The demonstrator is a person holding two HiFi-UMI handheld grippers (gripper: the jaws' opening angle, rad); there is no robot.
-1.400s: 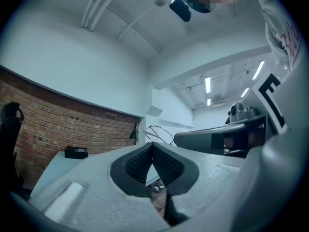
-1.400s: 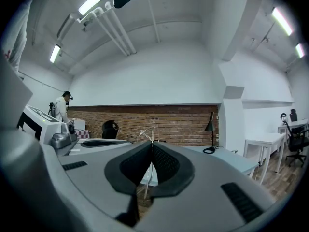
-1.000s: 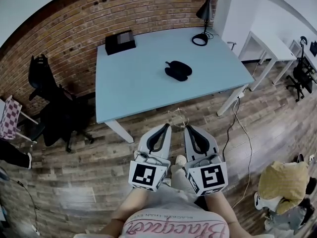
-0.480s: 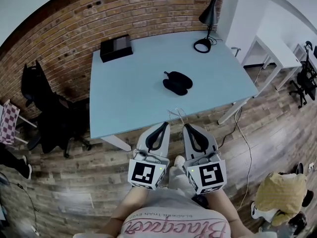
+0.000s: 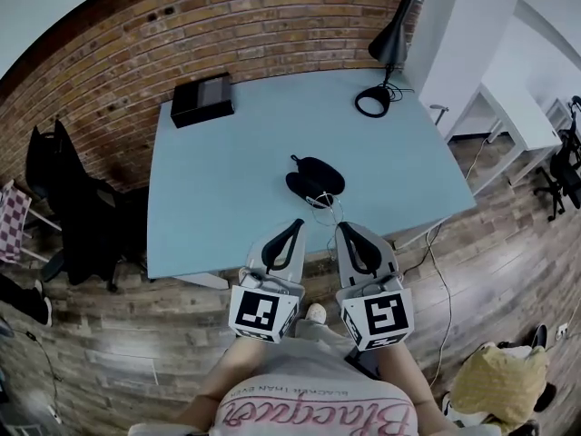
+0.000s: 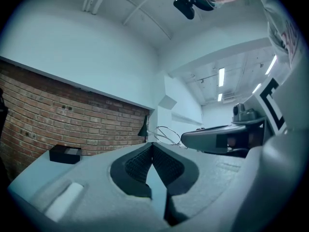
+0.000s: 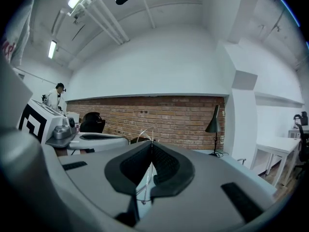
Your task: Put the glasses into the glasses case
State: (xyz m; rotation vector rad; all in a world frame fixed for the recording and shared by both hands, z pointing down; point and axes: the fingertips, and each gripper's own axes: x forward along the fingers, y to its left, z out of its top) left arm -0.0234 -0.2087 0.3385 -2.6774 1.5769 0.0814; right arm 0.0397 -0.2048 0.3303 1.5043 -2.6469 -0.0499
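The right gripper point(image 7: 151, 146) is pinching the thin wire glasses point(image 5: 324, 203) in its shut jaws, near the black glasses case point(image 5: 315, 177) by the counter's point(image 5: 218, 180) front edge, while the left gripper point(image 6: 152, 146) is holding nothing, jaws together; the skinny glasses might slip or bend from a hard squeeze.

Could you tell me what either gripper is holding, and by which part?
The right gripper pinches the glasses by a thin wire of the frame; which wire is unclear. The left gripper is shut, empty.
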